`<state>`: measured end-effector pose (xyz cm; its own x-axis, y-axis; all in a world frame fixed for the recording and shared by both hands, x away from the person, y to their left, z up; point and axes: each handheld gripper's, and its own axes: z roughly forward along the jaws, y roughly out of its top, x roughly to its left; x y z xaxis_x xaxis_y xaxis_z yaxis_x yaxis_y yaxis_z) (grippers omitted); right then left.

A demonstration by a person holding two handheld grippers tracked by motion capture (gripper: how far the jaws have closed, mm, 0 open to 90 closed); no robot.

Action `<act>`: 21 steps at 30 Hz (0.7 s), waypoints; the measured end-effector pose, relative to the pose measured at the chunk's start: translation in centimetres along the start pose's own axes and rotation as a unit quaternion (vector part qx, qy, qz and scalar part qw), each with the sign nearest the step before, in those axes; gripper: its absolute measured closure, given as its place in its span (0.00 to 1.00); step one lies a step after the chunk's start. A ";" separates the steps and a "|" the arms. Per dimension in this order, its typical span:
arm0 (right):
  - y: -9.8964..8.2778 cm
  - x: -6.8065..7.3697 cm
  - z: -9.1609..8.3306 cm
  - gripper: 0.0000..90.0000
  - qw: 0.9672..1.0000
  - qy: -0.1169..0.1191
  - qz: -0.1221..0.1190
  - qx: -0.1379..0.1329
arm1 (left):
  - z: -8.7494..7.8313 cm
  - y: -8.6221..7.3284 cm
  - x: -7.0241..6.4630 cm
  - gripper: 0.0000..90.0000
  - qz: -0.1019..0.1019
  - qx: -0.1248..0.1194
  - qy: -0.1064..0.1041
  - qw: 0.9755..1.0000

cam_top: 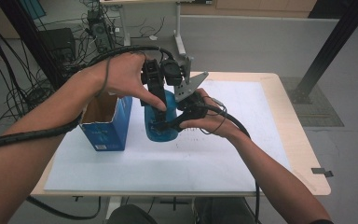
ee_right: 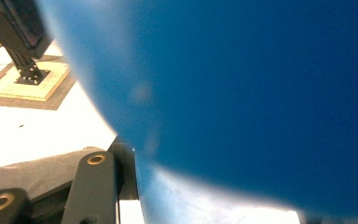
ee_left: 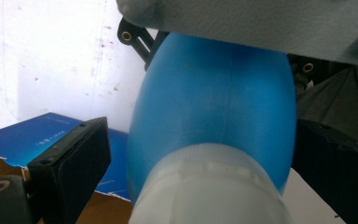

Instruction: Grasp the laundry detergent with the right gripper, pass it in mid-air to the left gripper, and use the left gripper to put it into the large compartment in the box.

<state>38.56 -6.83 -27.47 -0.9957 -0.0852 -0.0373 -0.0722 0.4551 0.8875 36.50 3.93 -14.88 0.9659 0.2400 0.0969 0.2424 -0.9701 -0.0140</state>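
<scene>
Landmark: blue plastic bottle (cam_top: 161, 122), standing upright on the white sheet (cam_top: 205, 163) that covers the tabletop (cam_top: 303, 154).

Nearest to the person: right gripper (cam_top: 170, 125) comes in from the bottle's right side, low on its body. Its fingers are clamped on the bottle; in the right gripper view the blue wall (ee_right: 242, 93) sits hard against the camera, one black finger (ee_right: 98, 186) at the lower left, touching it.

Left gripper (cam_top: 157, 105) reaches down onto the bottle from above and behind. In the left gripper view the whitish cap end (ee_left: 209, 186) and the blue body lie between its fingers: the left finger (ee_left: 72, 161) stands apart from the bottle with a visible gap; the right finger (ee_left: 335, 172) is just beside the bottle's far side, contact not resolvable. Read: fingers apart, not pressing.

Just left of the bottle: open blue cardboard box (cam_top: 106, 122), torn top edge, near but not touching.

Beyond the bottle: the tabletop's far edge, then a second table's legs (cam_top: 179, 37) and loose cables (cam_top: 98, 28) on the floor.
</scene>
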 end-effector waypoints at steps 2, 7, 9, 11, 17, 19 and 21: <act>0.0 0.0 0.0 0.50 1.000 0.000 -0.001 0.000 | 0.0 0.0 0.0 0.06 0.000 0.001 0.000 1.000; 0.0 0.0 0.0 0.50 1.000 0.000 0.000 0.001 | 0.1 -0.1 0.0 0.07 0.000 0.004 0.000 1.000; 0.0 0.1 0.0 0.50 1.000 0.000 0.002 0.000 | 0.1 -0.1 0.0 0.07 0.001 0.004 -0.002 1.000; 0.0 0.1 0.0 0.50 1.000 0.000 0.002 -0.001 | 0.1 -0.1 0.0 0.07 -0.001 0.003 -0.001 1.000; 0.1 0.1 0.1 0.50 1.000 0.004 0.002 -0.005 | 0.2 -0.1 0.0 0.07 0.001 0.005 -0.001 1.000; 0.1 0.0 0.1 0.50 1.000 -0.001 -0.004 -0.003 | 0.1 0.0 0.0 0.07 0.001 0.004 0.000 1.000; 0.0 0.0 0.1 0.50 1.000 -0.002 -0.005 -0.003 | 0.1 0.0 0.0 0.07 0.001 0.003 0.000 1.000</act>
<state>38.54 -6.73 -27.47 -0.9951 -0.0867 -0.0483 -0.0823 0.4485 0.8900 36.48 3.95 -15.02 0.9666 0.2374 0.0970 0.2404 -0.9705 -0.0207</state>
